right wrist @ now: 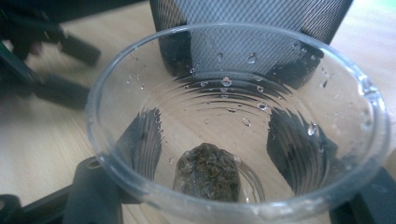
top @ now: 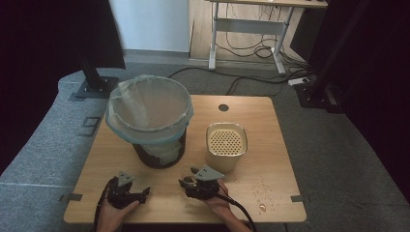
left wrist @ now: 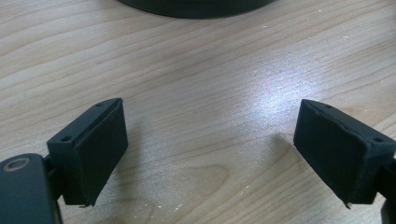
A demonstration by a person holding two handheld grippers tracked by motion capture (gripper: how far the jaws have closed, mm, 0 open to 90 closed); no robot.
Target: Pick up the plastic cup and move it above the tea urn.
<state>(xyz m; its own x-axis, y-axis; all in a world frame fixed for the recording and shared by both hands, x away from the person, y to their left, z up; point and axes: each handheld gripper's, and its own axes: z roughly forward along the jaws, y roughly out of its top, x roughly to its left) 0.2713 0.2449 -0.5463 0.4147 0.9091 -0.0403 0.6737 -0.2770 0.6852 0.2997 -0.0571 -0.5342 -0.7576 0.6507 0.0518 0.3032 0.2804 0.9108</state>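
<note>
Left gripper near table's front edge, left of middle, jaws wide apart over bare wood. Right gripper beside it, clamped on clear plastic cup (wet, dark brown lump at bottom). Behind: cream perforated container; black mesh bin with pale bag liner toward back-left corner.
</note>
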